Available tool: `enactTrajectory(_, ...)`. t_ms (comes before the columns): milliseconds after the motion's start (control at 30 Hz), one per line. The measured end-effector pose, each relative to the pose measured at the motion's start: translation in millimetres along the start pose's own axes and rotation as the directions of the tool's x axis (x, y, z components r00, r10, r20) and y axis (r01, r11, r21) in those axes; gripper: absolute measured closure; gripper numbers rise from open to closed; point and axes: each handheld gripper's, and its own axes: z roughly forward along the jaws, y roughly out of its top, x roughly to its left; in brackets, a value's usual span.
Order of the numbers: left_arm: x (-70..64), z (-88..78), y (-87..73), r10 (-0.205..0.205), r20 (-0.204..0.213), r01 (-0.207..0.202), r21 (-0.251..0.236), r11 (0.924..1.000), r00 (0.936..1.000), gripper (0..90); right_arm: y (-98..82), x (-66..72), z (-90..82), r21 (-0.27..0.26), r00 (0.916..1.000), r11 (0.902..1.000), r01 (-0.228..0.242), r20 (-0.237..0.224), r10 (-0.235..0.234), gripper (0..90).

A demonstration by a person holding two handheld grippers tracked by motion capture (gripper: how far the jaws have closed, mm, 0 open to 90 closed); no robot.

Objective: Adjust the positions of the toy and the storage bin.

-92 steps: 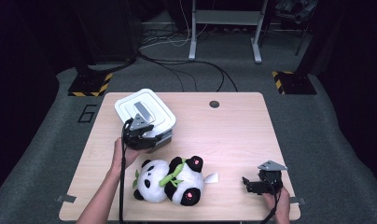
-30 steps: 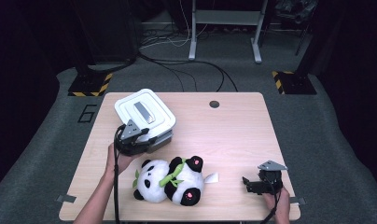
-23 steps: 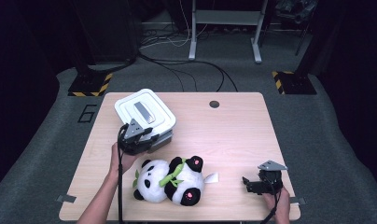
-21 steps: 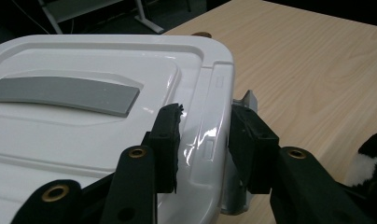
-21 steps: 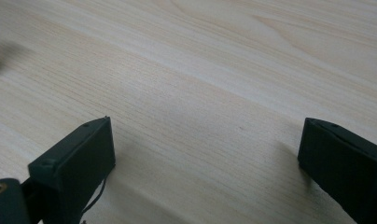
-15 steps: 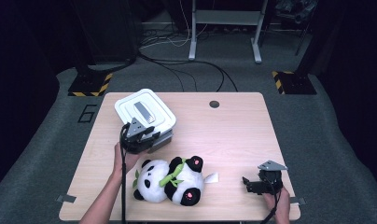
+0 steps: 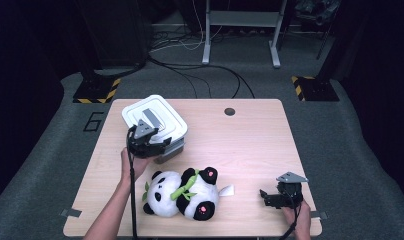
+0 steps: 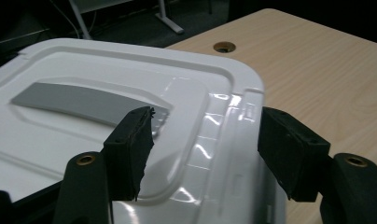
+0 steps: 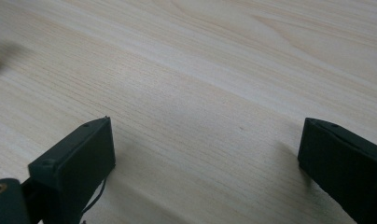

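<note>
A white box with a lid [image 7: 157, 117] stands at the table's back left; its lid [image 8: 60, 140] has a grey recessed handle [image 8: 84, 100]. My left gripper [image 7: 149, 145] sits at the box's near side. Its jaws have just been opening. In the left gripper view this gripper [image 8: 205, 135] stands open astride the lid's right corner, one jaw above the lid and the other just off its edge. A plush panda [image 7: 182, 192] lies on the front middle of the table. My right gripper [image 7: 265, 196] rests at the front right, open [image 9: 205, 144], with bare wood between its jaws.
The wooden table [image 7: 250, 150] has a round cable hole [image 7: 229, 111] near its back edge. Beyond the table are dark floor, cables and a desk frame [image 7: 240, 20]. The panda lies between my two hands.
My left gripper has edged slightly to the right along the near side of the box. The right gripper and the panda have stayed put.
</note>
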Motion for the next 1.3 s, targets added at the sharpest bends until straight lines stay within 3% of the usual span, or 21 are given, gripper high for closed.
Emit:
enactTrajectory(200,25.4,3.7,-2.8,-0.051,-0.012,0.051,0.034,0.9981,0.9986,32.4,0.0,0.0,0.0,0.0,1.0,1.0,0.0,0.0,0.0,3.1)
enactTrajectory(367,29.9,10.5,-3.8,-0.048,0.002,0.048,0.026,0.9985,0.9988,32.9,0.0,0.0,0.0,0.0,1.0,1.0,0.0,0.0,0.0,3.1)
enactTrajectory(433,27.4,15.7,-0.4,-0.03,0.008,0.029,0.035,0.999,0.9995,32.9,0.0,0.0,0.0,0.0,1.0,1.0,0.0,0.0,0.0,3.1)
enactTrajectory(533,23.3,22.1,1.2,-0.034,0.029,0.033,0.049,0.9983,0.999,33.2,0.0,0.0,0.0,0.0,1.0,1.0,0.0,0.0,0.0,3.1)
enactTrajectory(900,12.7,27.4,3.3,-0.087,0.031,0.086,0.028,0.9959,0.9957,33.2,0.0,0.0,0.0,0.0,1.0,1.0,0.0,0.0,0.0,3.1)
enactTrajectory(1300,-8.5,43.4,15.6,-0.081,0.04,0.079,0.046,0.9958,0.9959,32.9,0.0,0.0,0.0,0.0,1.0,1.0,0.0,0.0,0.0,3.1)
